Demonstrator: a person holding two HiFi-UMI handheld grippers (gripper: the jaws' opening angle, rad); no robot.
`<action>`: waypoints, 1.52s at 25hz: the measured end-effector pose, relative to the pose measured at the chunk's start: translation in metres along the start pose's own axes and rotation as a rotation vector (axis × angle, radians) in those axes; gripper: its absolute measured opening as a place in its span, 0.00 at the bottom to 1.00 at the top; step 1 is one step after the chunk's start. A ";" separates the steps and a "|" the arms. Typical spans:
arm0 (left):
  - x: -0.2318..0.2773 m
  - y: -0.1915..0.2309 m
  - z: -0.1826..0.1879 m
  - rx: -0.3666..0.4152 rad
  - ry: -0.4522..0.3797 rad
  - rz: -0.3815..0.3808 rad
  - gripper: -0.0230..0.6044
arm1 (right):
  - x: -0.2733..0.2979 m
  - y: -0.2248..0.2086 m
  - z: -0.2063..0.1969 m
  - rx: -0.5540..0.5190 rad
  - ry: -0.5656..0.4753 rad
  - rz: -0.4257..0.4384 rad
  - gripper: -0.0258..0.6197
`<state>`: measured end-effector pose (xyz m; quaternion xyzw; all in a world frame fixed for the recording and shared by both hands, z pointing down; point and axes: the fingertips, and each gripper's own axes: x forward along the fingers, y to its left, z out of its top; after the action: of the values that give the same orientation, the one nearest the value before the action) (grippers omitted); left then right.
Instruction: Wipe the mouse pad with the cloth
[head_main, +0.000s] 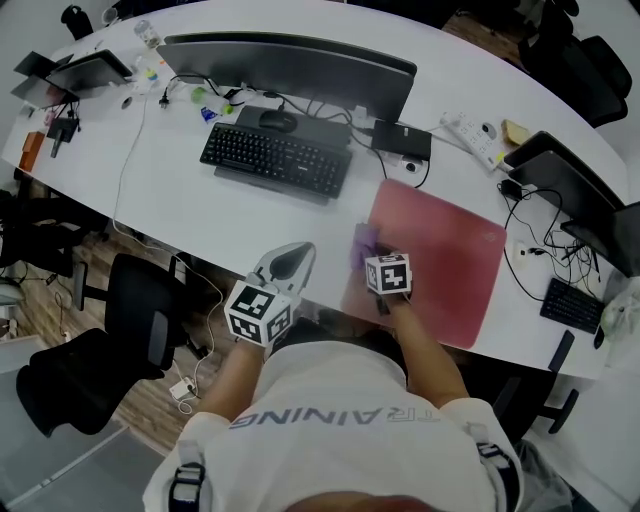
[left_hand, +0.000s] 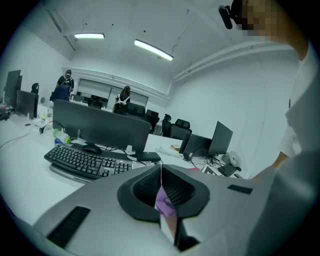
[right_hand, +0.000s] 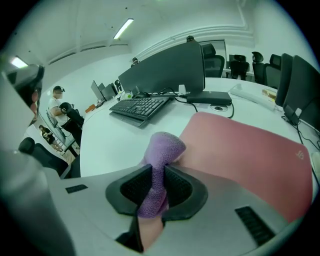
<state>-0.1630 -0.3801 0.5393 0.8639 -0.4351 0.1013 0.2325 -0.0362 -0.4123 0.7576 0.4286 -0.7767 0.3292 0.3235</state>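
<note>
left gripper, nearest your body: jaws pressed together and clamping nothing, held off the near edge of the white desk. a sliver of purple showed behind the tips in the left gripper view; judged to be the cloth beyond, not something held.

right gripper: clenched on the purple fuzzy cloth, which bunched out past the tips in a rounded wad. in the head view the wad sat at the left edge of the red rectangular mouse pad, near its front half. contact with the pad could not be confirmed.

most of the pad stretched away to the right and back, bare. beyond it: black keyboard, then a dark wide monitor.

step in hand, as judged: cloth gripped and brought to the pad, with the wipe at or near its start. next move calls for you to press the wad flat and sweep right across the red surface, working front to back. mind the cables at the far edge.
</note>
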 end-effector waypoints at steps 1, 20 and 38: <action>0.004 -0.006 0.002 0.011 -0.003 -0.003 0.09 | 0.000 -0.004 -0.001 -0.002 0.005 -0.002 0.18; 0.053 -0.146 -0.005 0.049 -0.001 0.006 0.09 | -0.084 -0.142 -0.066 0.031 -0.006 -0.082 0.18; 0.103 -0.256 -0.027 0.028 -0.039 -0.105 0.09 | -0.212 -0.315 -0.155 0.190 -0.023 -0.345 0.18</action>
<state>0.1045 -0.3080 0.5213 0.8906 -0.3921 0.0779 0.2170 0.3644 -0.3245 0.7537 0.5878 -0.6607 0.3359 0.3242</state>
